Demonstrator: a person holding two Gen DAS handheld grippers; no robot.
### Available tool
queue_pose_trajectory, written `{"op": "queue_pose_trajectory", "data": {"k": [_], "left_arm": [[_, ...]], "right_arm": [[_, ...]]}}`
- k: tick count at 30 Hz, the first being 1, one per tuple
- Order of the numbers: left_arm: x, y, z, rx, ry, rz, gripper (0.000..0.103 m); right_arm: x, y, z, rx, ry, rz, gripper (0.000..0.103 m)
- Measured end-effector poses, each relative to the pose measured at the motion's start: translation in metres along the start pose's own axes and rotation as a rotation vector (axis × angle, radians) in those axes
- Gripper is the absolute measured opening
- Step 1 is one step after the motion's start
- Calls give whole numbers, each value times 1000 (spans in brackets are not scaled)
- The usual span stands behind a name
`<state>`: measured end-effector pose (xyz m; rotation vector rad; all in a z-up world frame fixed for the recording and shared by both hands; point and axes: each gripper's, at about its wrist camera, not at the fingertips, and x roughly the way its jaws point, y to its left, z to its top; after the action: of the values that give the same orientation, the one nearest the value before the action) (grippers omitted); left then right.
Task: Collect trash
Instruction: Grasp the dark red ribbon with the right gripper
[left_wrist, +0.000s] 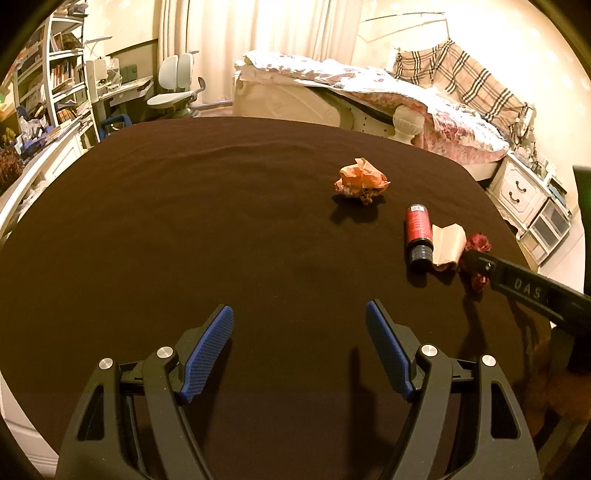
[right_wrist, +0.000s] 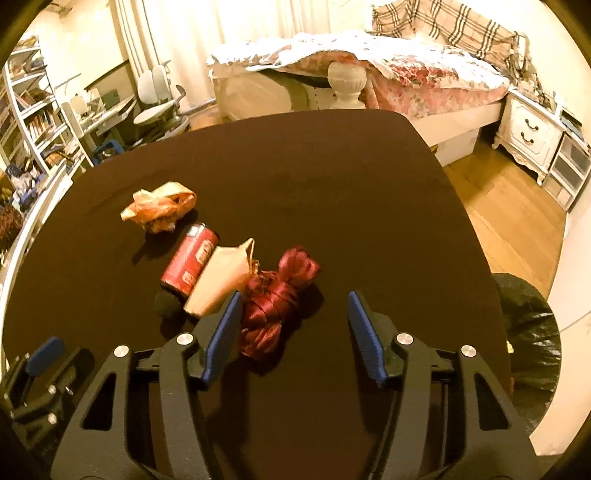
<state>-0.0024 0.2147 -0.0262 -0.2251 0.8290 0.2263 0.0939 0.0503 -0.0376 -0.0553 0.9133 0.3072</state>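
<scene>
Four pieces of trash on the dark tablecloth (right_wrist: 332, 192): crumpled orange paper (right_wrist: 159, 208), red bottle with black cap (right_wrist: 190, 264), folded tan paper (right_wrist: 218, 280), wad of dark red ribbon (right_wrist: 277, 295). Bottle, tan paper and ribbon packed side by side, touching; orange paper a little apart, farther back.

Right gripper (right_wrist: 291, 325) spread wide, holding nothing, left pad just against the ribbon wad's near side, right pad well clear. Left gripper (left_wrist: 299, 332) also wide open and empty, low over bare cloth, away from everything.

Likely step: taking the ribbon. Best shifted left to centre the wad between the pads, lowered close to the cloth, closed firmly on the bulk rather than a loose loop, without pinching the tan paper or cloth. Black bag (right_wrist: 532, 332) at the table's right edge, probably the destination.
</scene>
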Motion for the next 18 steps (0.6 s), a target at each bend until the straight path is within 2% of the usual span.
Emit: {"op": "queue_pose_trajectory", "data": {"k": [5,11,15,18], "left_arm": [[2,0,0,-6,4,-4,74],[3,-2,0,-2,3,-7,74],[3,-6,0,3,3,-17,74],[3,-12,4,6,4,-31,74]], "right_arm": [[-7,-13,2,16,-7,-12,57],[-6,-8,7,15,-13,3,57],[-2,-4,2,-6,8,17,40],[-2,-6,-1,-11,8,18,32]]}}
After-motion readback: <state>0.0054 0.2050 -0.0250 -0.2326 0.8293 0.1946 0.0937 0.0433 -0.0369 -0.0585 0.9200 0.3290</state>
